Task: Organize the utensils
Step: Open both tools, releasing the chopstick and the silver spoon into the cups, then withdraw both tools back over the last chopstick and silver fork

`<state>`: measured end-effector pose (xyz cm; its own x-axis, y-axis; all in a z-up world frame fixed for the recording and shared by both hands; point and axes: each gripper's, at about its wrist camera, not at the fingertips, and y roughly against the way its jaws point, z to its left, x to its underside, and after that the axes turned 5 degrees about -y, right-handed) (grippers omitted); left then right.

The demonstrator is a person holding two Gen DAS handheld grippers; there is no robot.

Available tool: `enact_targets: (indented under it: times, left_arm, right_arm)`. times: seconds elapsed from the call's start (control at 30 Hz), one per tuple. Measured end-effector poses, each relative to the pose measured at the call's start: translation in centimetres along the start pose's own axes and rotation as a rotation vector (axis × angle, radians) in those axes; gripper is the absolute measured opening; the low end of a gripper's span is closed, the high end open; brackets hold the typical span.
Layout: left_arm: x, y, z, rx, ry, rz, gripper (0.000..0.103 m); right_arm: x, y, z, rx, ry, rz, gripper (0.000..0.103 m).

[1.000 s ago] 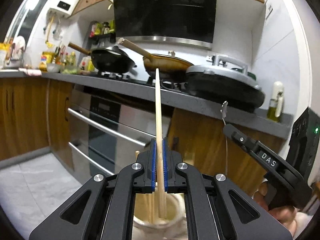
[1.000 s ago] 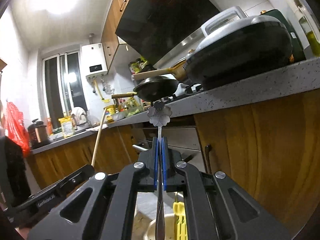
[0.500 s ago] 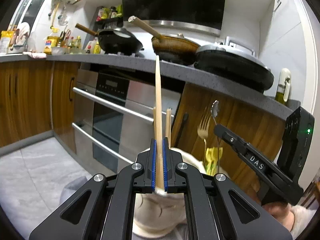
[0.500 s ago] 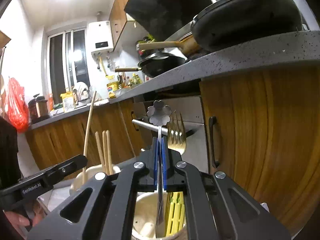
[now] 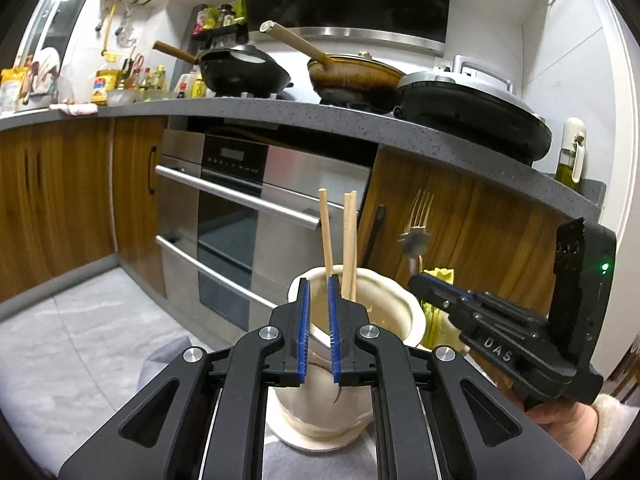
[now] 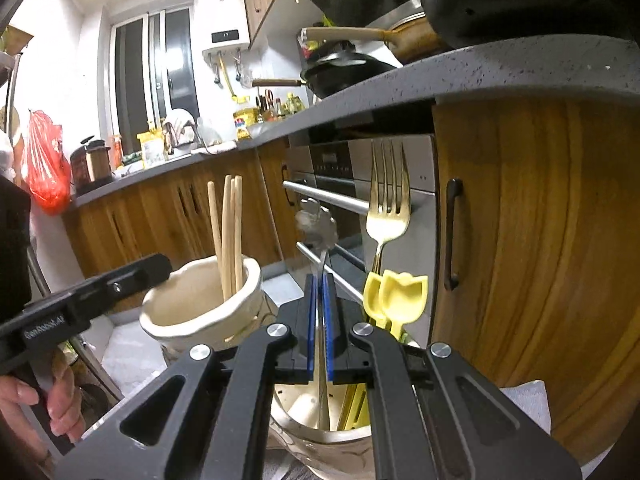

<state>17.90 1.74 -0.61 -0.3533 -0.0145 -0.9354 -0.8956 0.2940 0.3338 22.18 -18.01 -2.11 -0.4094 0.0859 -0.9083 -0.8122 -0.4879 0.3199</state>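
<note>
Nearest me, the right tool (image 6: pixel 319 280) is clamping a thin steel utensil (image 6: pixel 320 264) by its flat shaft, pads tight on both faces, with its flower-shaped top sticking up blurred above the tips. The lower end is already reaching down inside the metal cup (image 6: pixel 304 434). I am judging the utensil light, stiff and slick, so it is likely to slide or swing if pinched loosely; the flat middle of the shaft is looking like the sound place to take it, not the flower.

The left tool (image 5: pixel 316 284) is hanging just in front of the cream pot (image 5: pixel 400 312), its jaws parted only narrowly, having just been opening, and nothing is sitting between the pads. Three chopsticks (image 5: pixel 350 240) are standing in that pot, leaning on its rim. They are light, rigid wood, easy to pinch low down (though apt to tip the pot if levered). The pot is glazed ceramic by the look of it, so knocks are worth avoiding.

In the cup a gold fork (image 6: pixel 388 200) is standing tines up beside two yellow tulip-topped pieces (image 6: pixel 402 292).

Behind, the oven (image 5: pixel 240 208) is sitting under the counter (image 5: pixel 280 116), which is carrying pans (image 5: pixel 244 68).
</note>
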Motion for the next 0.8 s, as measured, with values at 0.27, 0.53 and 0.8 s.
enact_targets:
  times: [0.27, 0.53, 0.8]
  left_arm:
    - [-0.1, 1.9, -0.2, -0.024, -0.005, -0.006, 0.018]
    - [-0.1, 5.5, -0.9, -0.073, -0.022, -0.018, 0.056]
    - [0.6, 8.7, -1.8, -0.125, -0.024, -0.006, 0.081]
  right_arm:
    - [0.2, 3.3, 0.8, 0.013, 0.019, -0.035, 0.021]
    - [1.5, 8.8, 1.5, 0.065, -0.005, -0.007, 0.067]
    - [3.0, 13.7, 2.4, 0.091, 0.044, -0.014, 0.097]
